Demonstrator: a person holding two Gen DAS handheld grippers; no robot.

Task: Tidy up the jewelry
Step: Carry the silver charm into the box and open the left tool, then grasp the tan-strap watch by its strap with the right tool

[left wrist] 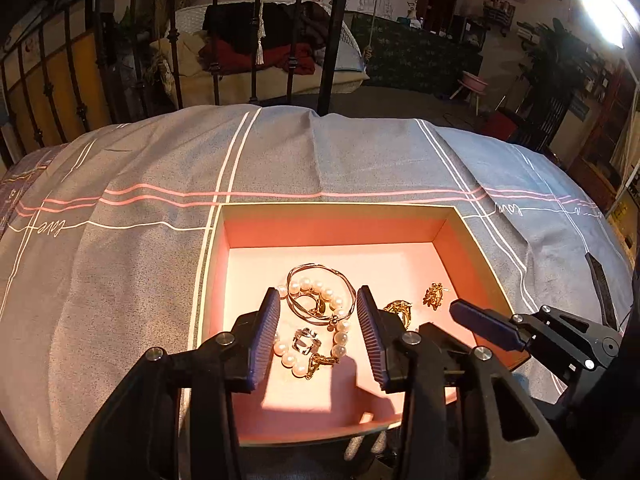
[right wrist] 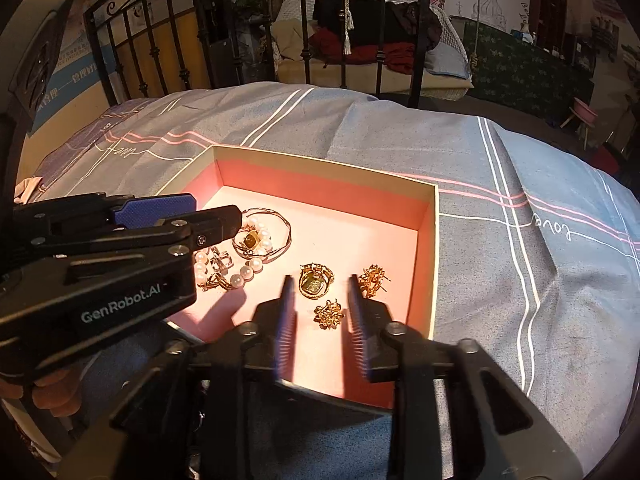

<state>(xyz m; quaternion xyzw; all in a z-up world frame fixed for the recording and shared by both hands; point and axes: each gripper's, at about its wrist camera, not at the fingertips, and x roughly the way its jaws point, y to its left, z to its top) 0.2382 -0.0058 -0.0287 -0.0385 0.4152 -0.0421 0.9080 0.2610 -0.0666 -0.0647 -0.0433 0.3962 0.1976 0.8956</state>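
A pink-lined box (left wrist: 332,224) (right wrist: 428,216) lies on the grey bedspread with jewelry inside. A pearl bracelet (left wrist: 340,334) (right wrist: 256,262), thin gold bangles (left wrist: 344,280) (right wrist: 286,226), a clear crystal piece (left wrist: 306,342) (right wrist: 221,261), a gold ring with a green stone (right wrist: 315,282) and two gold flower earrings (right wrist: 329,314) (right wrist: 372,276) lie on its floor. My left gripper (left wrist: 319,320) is open and empty over the pearls. My right gripper (right wrist: 319,306) is open and empty, its fingers either side of the near earring; it also shows in the left wrist view (left wrist: 480,326).
The grey bedspread (left wrist: 320,152) with pink and white stripes lies all around the box. A black iron bed rail (left wrist: 332,36) stands behind it, with a cluttered room beyond.
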